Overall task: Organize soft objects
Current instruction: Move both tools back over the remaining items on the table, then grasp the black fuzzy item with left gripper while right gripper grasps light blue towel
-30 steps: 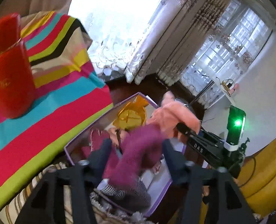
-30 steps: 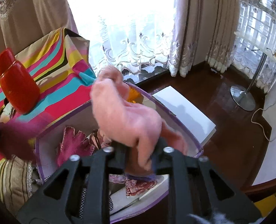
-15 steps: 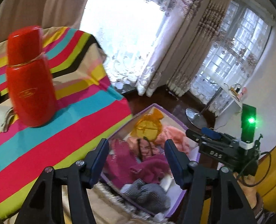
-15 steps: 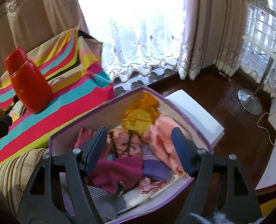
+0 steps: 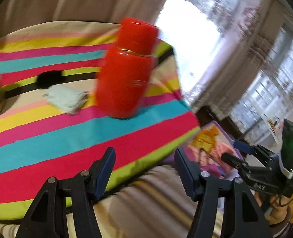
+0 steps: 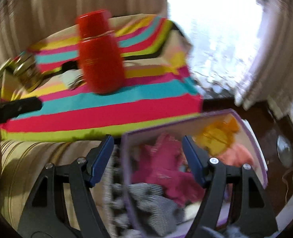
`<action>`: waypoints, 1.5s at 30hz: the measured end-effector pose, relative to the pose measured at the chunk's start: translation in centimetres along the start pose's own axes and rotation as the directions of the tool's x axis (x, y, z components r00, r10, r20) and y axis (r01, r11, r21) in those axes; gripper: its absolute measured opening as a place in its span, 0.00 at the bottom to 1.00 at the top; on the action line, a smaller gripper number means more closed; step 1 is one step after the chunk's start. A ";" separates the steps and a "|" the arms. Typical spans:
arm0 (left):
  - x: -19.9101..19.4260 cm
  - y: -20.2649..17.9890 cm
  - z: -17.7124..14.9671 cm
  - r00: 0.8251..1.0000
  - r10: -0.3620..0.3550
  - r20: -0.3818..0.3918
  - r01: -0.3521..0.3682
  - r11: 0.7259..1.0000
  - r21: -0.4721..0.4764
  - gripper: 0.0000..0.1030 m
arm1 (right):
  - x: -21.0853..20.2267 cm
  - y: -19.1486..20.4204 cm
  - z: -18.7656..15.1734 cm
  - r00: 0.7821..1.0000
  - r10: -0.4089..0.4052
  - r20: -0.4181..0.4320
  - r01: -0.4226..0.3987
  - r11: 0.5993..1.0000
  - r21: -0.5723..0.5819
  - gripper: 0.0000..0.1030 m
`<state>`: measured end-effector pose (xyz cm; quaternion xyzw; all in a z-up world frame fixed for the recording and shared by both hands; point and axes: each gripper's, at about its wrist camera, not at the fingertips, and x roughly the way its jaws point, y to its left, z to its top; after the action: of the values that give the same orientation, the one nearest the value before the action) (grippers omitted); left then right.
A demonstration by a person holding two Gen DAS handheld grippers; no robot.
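My left gripper (image 5: 143, 158) is open and empty, hovering over the near edge of the striped cloth (image 5: 57, 142). A pale folded cloth (image 5: 67, 99) and a small black item (image 5: 49, 79) lie further back on the stripes. My right gripper (image 6: 147, 144) is also open and empty, above the left corner of the purple-rimmed box (image 6: 178, 121). In the box lie a magenta garment (image 6: 166, 168), a pink garment (image 6: 235, 154), a yellow item (image 6: 216, 136) and a grey striped piece (image 6: 152, 200). Both views are blurred.
A red flask (image 5: 124, 79) stands upright on the striped cloth, beside the pale cloth. A gold jar (image 6: 27, 73) sits at the cloth's far left. A beige striped cushion (image 6: 37, 158) lies below the cloth's edge. Curtains and a bright window are behind.
The left gripper dropped the magenta garment and the right dropped the pink one into the box. Both jaws now stand apart, and both have swung left toward the striped cloth.
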<state>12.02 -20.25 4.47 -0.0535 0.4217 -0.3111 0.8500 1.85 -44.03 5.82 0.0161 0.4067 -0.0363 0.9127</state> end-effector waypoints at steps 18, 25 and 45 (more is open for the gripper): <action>-3.7 15.1 1.6 0.984 0.171 0.050 -0.156 0.963 -0.218 0.61 | 8.0 18.2 7.9 0.988 0.135 -0.069 -0.152 0.904 -0.399 0.72; -2.8 19.2 2.6 0.980 0.197 0.031 -0.181 0.944 -0.275 0.61 | 12.8 23.4 10.7 0.988 0.120 -0.097 -0.152 0.864 -0.480 0.72; 4.1 25.1 8.7 0.975 0.224 0.007 -0.215 0.943 -0.256 0.61 | 26.0 27.2 14.4 0.972 0.055 -0.228 -0.160 0.867 -0.472 0.72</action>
<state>32.58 -3.96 -1.63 -0.1199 0.4462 -0.1572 0.8728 32.07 -19.12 -3.90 -0.1876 0.4941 0.1199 0.8404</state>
